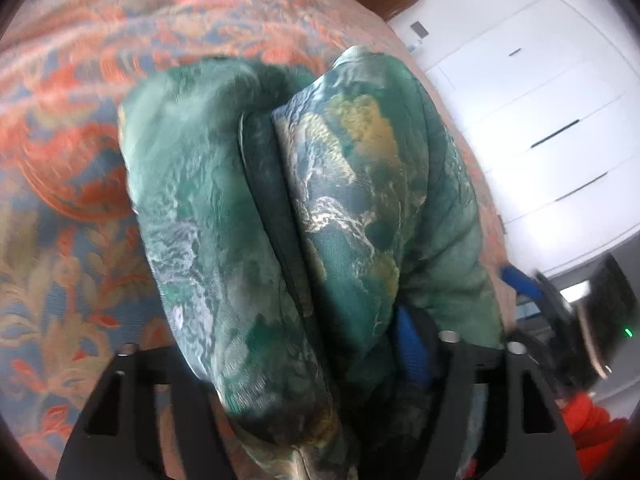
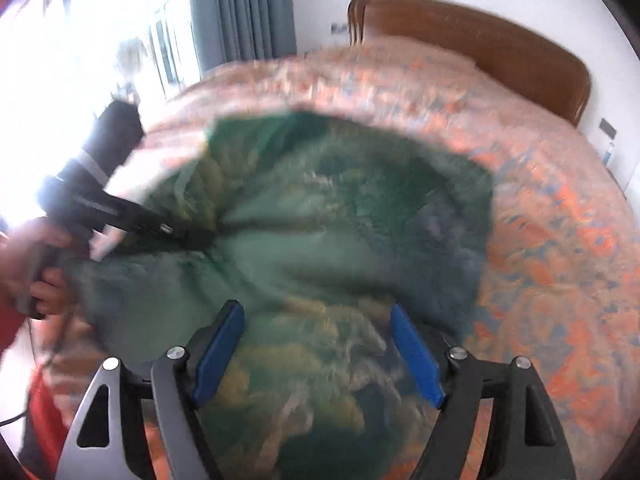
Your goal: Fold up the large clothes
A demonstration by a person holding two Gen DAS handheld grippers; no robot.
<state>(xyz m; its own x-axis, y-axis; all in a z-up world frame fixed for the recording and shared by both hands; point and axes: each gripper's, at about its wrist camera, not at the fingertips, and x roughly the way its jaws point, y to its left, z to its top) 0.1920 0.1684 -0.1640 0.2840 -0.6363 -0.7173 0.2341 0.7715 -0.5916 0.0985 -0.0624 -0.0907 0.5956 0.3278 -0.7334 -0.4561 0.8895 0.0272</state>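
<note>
garment: large green satin-like garment w/ gold and white marbled print (image 2: 320, 216), bunched in a rounded heap on the bed; lies there so folds can be laid flat on a broad, soft surface.
bed: orange-and-blue floral bedspread (image 2: 540, 208) under the heap, brown wooden headboard (image 2: 500, 52) at far end; serves as the work surface, no table in view.
left tool: left tool (image 1: 304, 364) w/ a thick roll of the green cloth running up between its fingers; fingers stand wide, one blue pad (image 1: 412, 348) partly showing beside the cloth, other side hidden by fabric. Pads prob. not pressing, so cloth looks let go, not clamped; draped there likely because the fold edge was carried over and dropped onto the heap.
right tool: right tool (image 2: 316, 352) spread wide, both blue pads clear of the cloth, nothing gripped; hovers just above the near part of the heap, angled down at it.
seen from right wrist: left tool's black fingers reach into a pucker on the far-left side of the garment, person's hand (image 2: 36, 272) on the handle.
stage (judgement): one fold prob. just laid; neither tool holding, next grasp point not yet picked.
risk (judgement): slippery fabric, heap may slump and undo the fold.
</note>
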